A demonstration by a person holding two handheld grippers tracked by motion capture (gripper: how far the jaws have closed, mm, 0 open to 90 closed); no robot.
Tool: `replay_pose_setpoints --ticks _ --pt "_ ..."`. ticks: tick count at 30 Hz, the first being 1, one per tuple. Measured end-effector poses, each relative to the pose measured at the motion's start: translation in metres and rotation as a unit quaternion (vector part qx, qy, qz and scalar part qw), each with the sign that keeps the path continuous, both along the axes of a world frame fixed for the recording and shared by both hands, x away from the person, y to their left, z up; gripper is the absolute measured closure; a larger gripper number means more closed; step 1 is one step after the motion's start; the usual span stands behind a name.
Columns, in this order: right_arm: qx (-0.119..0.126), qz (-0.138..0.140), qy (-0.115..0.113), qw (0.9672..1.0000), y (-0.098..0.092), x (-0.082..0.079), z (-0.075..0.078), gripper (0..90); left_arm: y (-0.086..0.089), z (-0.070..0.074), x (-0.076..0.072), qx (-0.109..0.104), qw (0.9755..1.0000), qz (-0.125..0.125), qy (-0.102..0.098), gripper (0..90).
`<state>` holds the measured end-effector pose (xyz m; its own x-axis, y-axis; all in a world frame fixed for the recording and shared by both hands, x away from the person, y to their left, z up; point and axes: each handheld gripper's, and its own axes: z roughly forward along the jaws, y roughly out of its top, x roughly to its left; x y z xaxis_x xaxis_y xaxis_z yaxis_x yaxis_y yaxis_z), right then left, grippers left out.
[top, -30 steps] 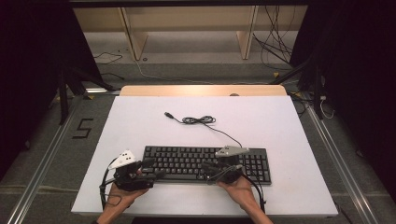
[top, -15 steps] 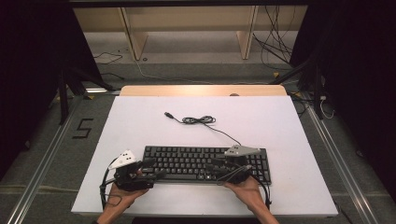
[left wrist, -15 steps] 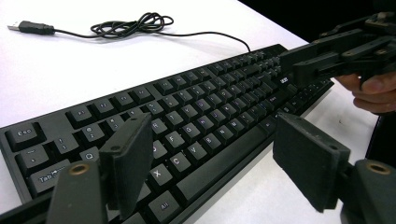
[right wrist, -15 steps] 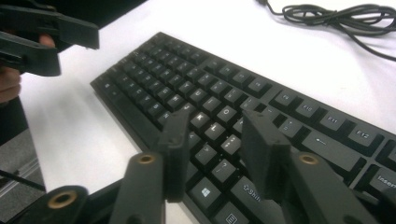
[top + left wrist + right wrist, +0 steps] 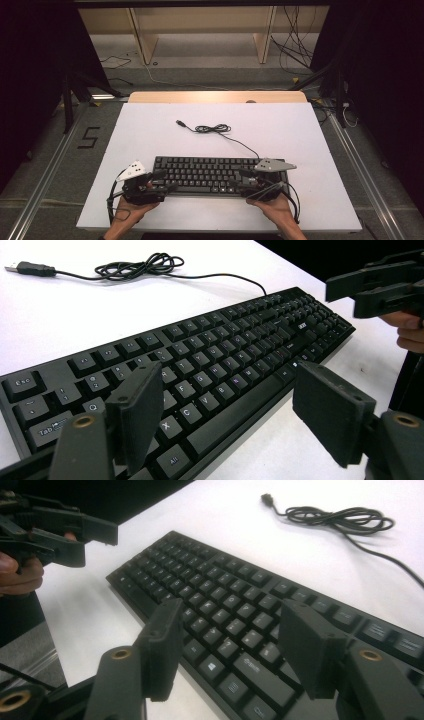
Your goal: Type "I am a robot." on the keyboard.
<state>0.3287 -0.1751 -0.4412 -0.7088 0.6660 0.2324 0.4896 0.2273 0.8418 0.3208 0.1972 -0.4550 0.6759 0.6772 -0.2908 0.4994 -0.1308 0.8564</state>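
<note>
At the near edge of the white table [image 5: 150, 130] I've got the black keyboard [image 5: 210, 172] lying flat and square to me, its cable [image 5: 215, 129] running off the back right corner to a loose coil with the USB plug [image 5: 180, 122] lying beyond it. My left gripper [image 5: 159, 180] sits at the keyboard's left end, just where it was a second ago; in the left gripper view its jaws stand wide apart over the front left corner, one pad above the lower left keys, the other out over bare table in front of the space bar, pressing on nothing that I can see. My right gripper [image 5: 246, 181] is the one that has changed: compared with a second ago its hand [image 5: 272, 207] has slid a little to the right along the front edge, towards the keyboard's right end, and its jaws have just been opening. In the right gripper view they now stand wide over the bottom row of keys, with nothing gripped between the pads. The keyboard itself hasn't shifted on the table, and neither has the cable.
</note>
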Motion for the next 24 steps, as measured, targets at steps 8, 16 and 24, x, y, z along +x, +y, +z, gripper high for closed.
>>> replay_pose_setpoints --ticks 8,16,24 --pt "0.007 -0.012 -0.011 0.9998 -0.018 -0.010 0.002 42.5 -0.001 0.001 -0.001 0.000 1.0000 -0.002 0.000 27.7" --pt "0.008 -0.019 -0.022 0.9995 -0.031 -0.019 0.001 38.8 -0.001 0.001 -0.002 0.000 1.0000 -0.004 0.000 27.4" --pt "0.006 -0.034 -0.025 0.9991 -0.045 -0.026 -0.002 35.0 0.002 0.000 -0.005 0.000 1.0000 -0.006 0.001 25.9"
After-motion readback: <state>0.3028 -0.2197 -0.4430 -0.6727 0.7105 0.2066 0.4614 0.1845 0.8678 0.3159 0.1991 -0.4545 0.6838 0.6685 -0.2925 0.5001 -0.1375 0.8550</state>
